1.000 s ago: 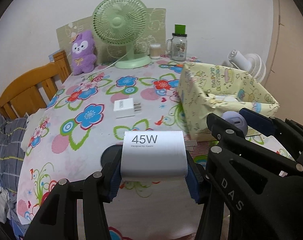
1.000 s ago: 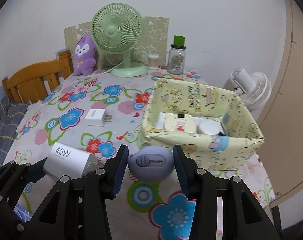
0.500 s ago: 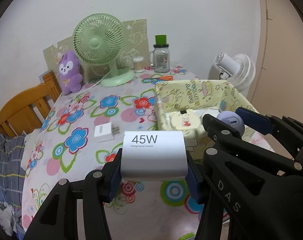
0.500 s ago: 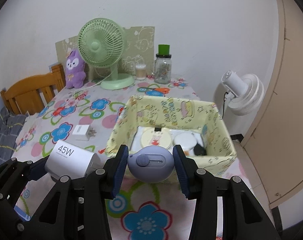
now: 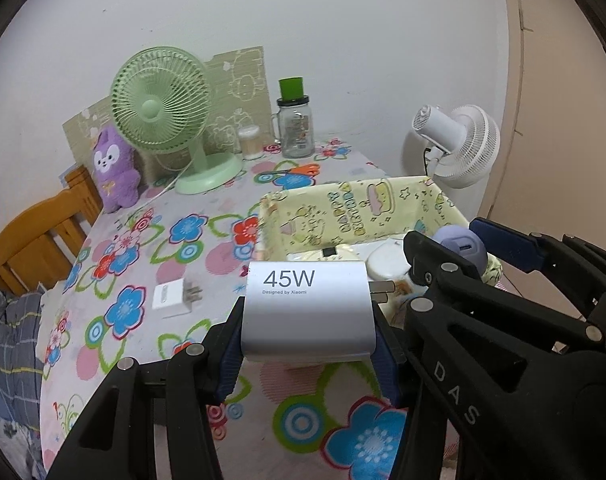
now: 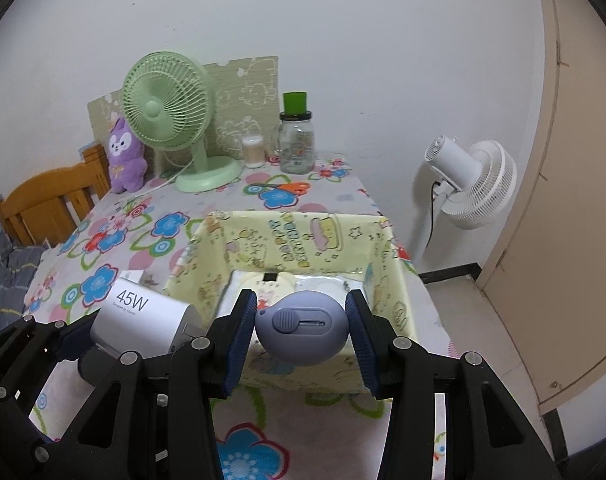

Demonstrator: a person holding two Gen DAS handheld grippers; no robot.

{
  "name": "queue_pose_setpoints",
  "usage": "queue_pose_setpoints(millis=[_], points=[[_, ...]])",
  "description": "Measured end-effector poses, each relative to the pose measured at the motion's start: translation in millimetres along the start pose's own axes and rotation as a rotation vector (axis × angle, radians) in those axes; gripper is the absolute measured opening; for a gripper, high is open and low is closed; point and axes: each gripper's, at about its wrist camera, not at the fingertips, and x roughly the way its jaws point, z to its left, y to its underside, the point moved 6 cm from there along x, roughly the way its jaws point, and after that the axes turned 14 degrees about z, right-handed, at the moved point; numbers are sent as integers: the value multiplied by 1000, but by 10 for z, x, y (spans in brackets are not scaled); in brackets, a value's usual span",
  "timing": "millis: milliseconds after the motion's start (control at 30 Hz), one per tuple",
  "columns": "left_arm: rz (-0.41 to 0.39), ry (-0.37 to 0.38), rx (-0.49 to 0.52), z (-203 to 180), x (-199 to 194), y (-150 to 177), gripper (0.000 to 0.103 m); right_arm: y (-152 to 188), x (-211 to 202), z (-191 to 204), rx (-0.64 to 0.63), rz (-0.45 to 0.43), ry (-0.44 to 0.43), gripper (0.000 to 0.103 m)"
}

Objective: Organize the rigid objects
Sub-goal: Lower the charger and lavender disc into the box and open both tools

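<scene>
My left gripper [image 5: 307, 334] is shut on a white 45W charger [image 5: 307, 312], held above the flowered table's near edge, its prongs pointing right. My right gripper [image 6: 301, 334] is shut on a purple oval gadget [image 6: 301, 330] with a slider, hovering over the near wall of the yellow patterned box [image 6: 303, 236]. Inside the box lie white round items [image 5: 385, 260], partly hidden. The charger [image 6: 137, 318] and left gripper show at the right wrist view's lower left. A small white plug adapter [image 5: 177, 298] lies on the tablecloth left of the box [image 5: 343, 212].
At the table's back stand a green desk fan [image 5: 163, 108], a purple plush toy [image 5: 113, 168], a glass jar with a green lid [image 5: 297, 128] and a small container [image 5: 251, 144]. A wooden chair [image 5: 35, 236] is at left. A white floor fan [image 6: 475, 180] stands right of the table.
Both grippers have moved right and up with their objects. The box has come closer beneath them, and the small adapter has slid away to the left in view.
</scene>
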Motion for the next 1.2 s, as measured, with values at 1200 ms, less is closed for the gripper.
queue_pose_setpoints(millis=[1200], points=[[153,65,70,-200,903,-509,57,-405,888,-350,80,108,-1,50]])
